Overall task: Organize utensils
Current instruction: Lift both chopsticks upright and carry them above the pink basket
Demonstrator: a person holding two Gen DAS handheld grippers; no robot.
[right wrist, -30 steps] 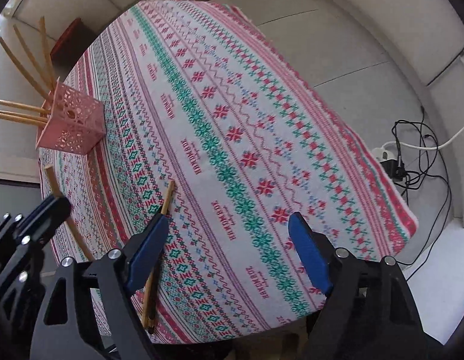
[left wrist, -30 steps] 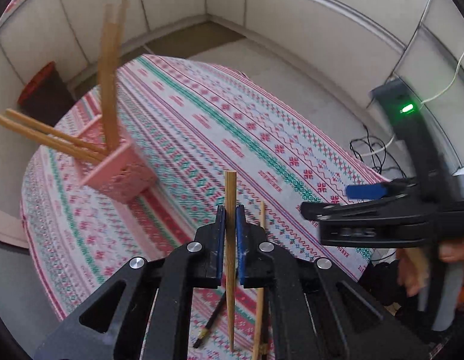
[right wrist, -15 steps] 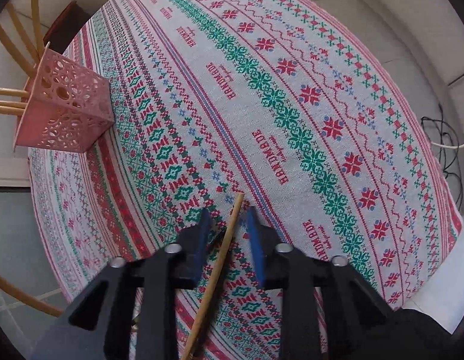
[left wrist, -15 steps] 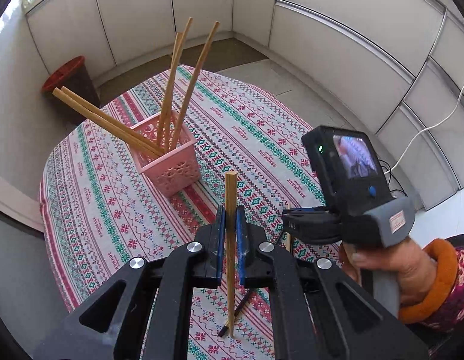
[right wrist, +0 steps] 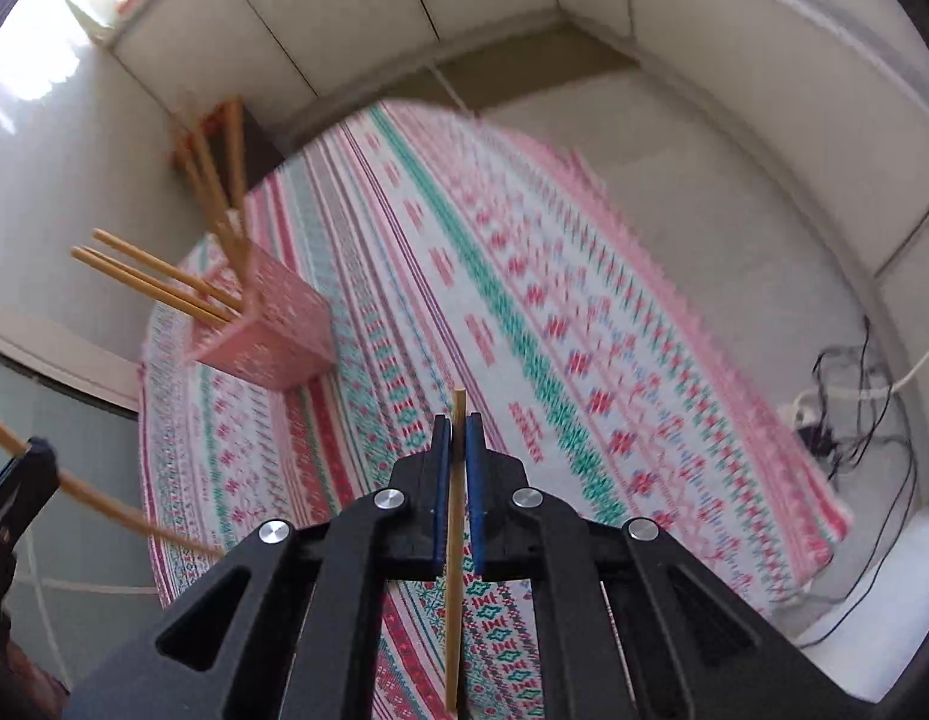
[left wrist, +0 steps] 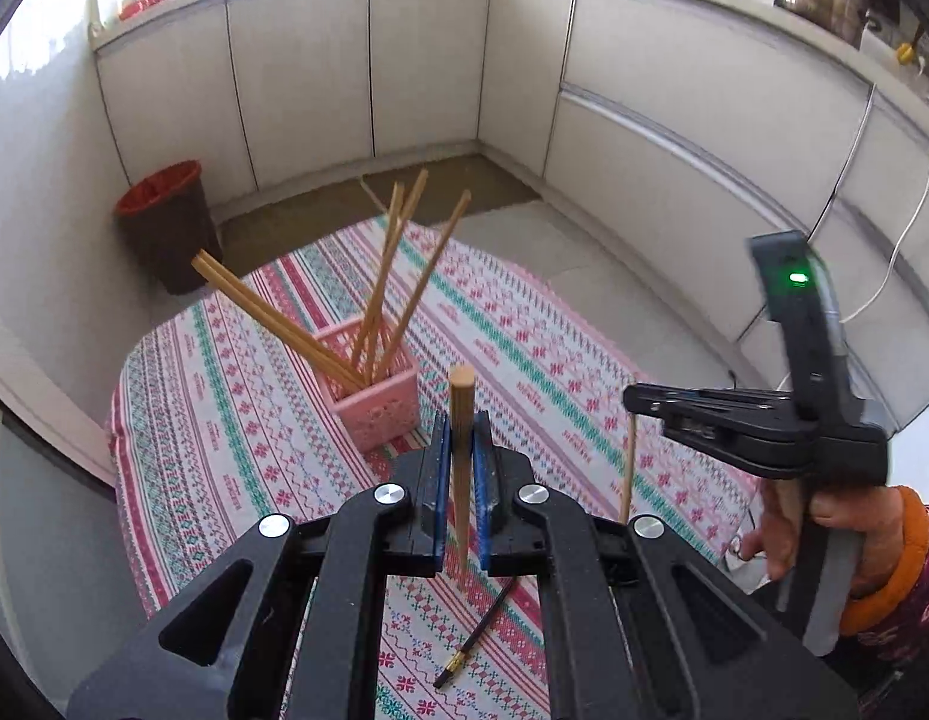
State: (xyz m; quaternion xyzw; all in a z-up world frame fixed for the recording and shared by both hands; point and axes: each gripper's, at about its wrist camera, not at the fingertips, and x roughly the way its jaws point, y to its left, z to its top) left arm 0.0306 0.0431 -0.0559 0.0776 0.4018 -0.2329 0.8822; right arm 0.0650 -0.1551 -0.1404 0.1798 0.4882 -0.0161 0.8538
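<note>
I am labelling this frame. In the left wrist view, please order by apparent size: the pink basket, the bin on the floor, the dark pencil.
1. Bin
2. Pink basket, nearly alike; the bin stands farther away
3. Dark pencil

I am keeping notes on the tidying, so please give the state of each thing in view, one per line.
Left gripper: shut on a chopstick, held upright.
Right gripper: jaws just closed on a thin chopstick, lifted off the table.
Pink basket: upright, several chopsticks leaning inside.
Dark chopstick: lying flat on the tablecloth.
</note>
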